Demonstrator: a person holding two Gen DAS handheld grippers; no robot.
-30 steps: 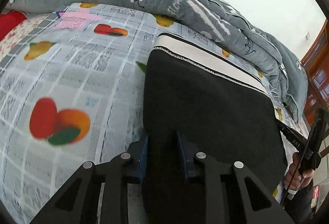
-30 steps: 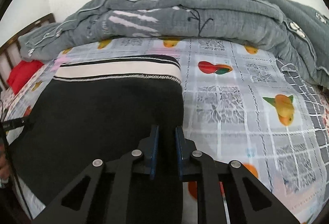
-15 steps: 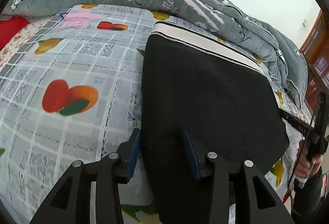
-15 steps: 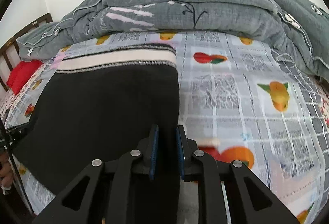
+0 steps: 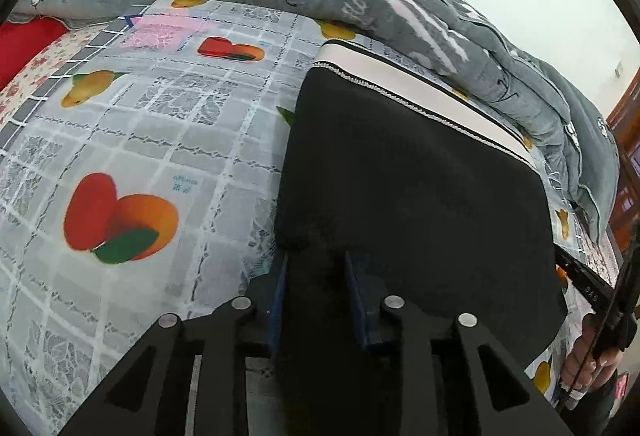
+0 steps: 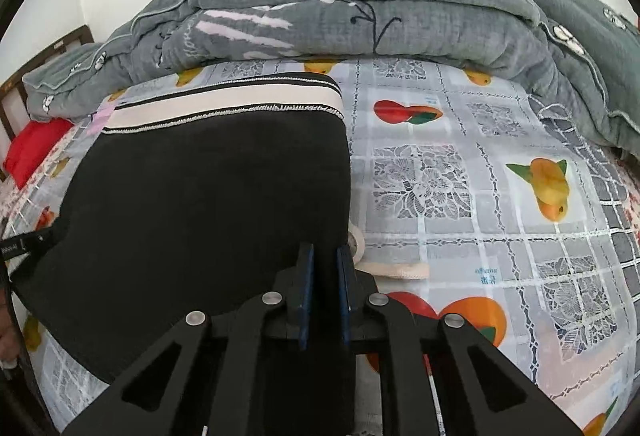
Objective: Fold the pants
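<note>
Black pants (image 5: pixel 408 192) with a cream, black-striped waistband (image 5: pixel 416 92) lie flat on the fruit-print bedsheet (image 5: pixel 152 140); the waistband is at the far end. My left gripper (image 5: pixel 316 260) is shut on the near left edge of the pants. My right gripper (image 6: pixel 324 256) is shut on the near right edge of the pants (image 6: pixel 208 204). A cream drawstring (image 6: pixel 396 270) pokes out beside the right fingers. The right gripper also shows at the right edge of the left wrist view (image 5: pixel 600 296).
A rumpled grey quilt (image 6: pixel 360 16) lies along the far side of the bed. A red pillow (image 6: pixel 32 148) sits at the far left by the wooden headboard (image 6: pixel 44 52). Wooden furniture (image 5: pixel 628 140) stands at the right.
Both grippers have drawn the near pants edge up and towards the waistband. The left jaws have narrowed on the cloth. The cream drawstring has come into view by the right gripper.
</note>
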